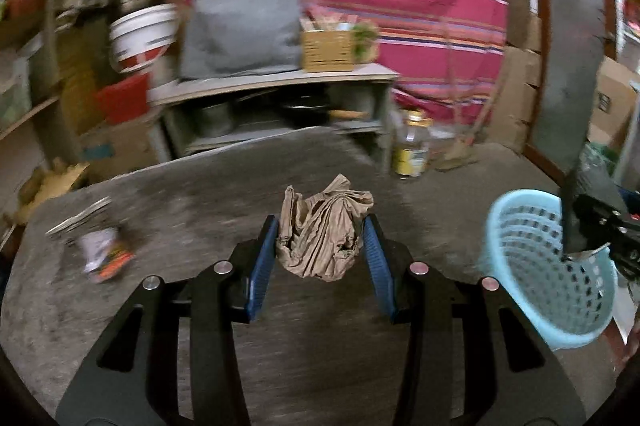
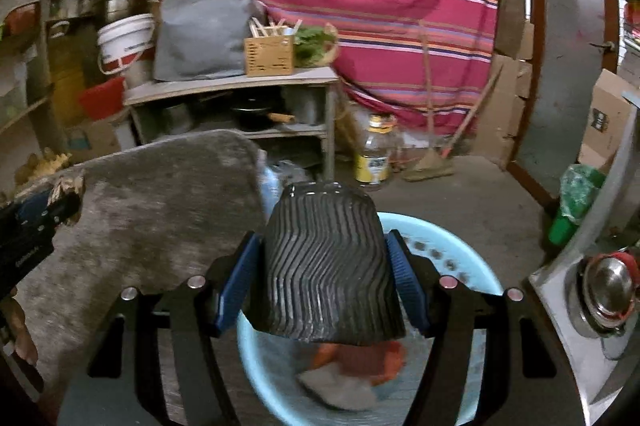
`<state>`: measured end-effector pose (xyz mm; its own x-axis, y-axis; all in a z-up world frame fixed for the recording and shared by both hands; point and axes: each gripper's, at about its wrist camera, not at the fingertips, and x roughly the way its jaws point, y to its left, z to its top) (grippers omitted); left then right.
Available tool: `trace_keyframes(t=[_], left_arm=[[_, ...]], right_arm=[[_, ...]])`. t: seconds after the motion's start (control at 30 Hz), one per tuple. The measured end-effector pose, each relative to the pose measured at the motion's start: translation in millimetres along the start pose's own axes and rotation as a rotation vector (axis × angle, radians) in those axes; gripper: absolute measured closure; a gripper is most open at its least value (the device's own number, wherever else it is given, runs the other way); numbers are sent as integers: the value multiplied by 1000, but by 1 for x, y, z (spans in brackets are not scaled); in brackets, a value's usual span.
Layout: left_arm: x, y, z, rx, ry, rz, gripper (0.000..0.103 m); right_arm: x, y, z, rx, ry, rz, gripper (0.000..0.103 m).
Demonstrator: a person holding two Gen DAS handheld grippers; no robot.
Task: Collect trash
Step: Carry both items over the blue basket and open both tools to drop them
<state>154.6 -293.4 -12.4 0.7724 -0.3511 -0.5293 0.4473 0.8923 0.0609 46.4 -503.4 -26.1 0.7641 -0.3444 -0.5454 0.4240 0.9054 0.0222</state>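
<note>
A black ribbed cup (image 2: 330, 266) is clamped in the right gripper (image 2: 324, 282) right over the blue basket (image 2: 452, 250), ready for dropping; crumpled brown paper (image 1: 322, 230) is pinched by the left gripper (image 1: 320, 250) above the table (image 1: 180, 206).

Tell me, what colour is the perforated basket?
Light blue basket; the left wrist view shows it best.

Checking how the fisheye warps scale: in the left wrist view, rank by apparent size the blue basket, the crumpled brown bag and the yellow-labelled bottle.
1. Blue basket, largest.
2. Crumpled brown bag, held close to the lens, so probably flattered.
3. Yellow-labelled bottle, smallest, but also farthest away.
</note>
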Motion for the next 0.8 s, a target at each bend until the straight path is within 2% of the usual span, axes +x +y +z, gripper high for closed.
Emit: trace_keyframes(t=[0.13, 0.23, 0.4, 0.6, 0.8], left_arm=[[4, -52, 5, 50, -8, -74, 61], [8, -94, 6, 85, -12, -125, 61], [10, -140, 7, 119, -18, -188, 61], [17, -167, 9, 136, -7, -240, 60], [28, -180, 11, 144, 20, -256, 58]], right_arm=[[0, -30, -2, 11, 3, -64, 39], [0, -51, -3, 42, 2, -76, 39], [-3, -82, -8, 105, 0, -93, 39], [-1, -103, -13, 137, 12, -106, 39], [-2, -113, -18, 160, 17, -118, 39]])
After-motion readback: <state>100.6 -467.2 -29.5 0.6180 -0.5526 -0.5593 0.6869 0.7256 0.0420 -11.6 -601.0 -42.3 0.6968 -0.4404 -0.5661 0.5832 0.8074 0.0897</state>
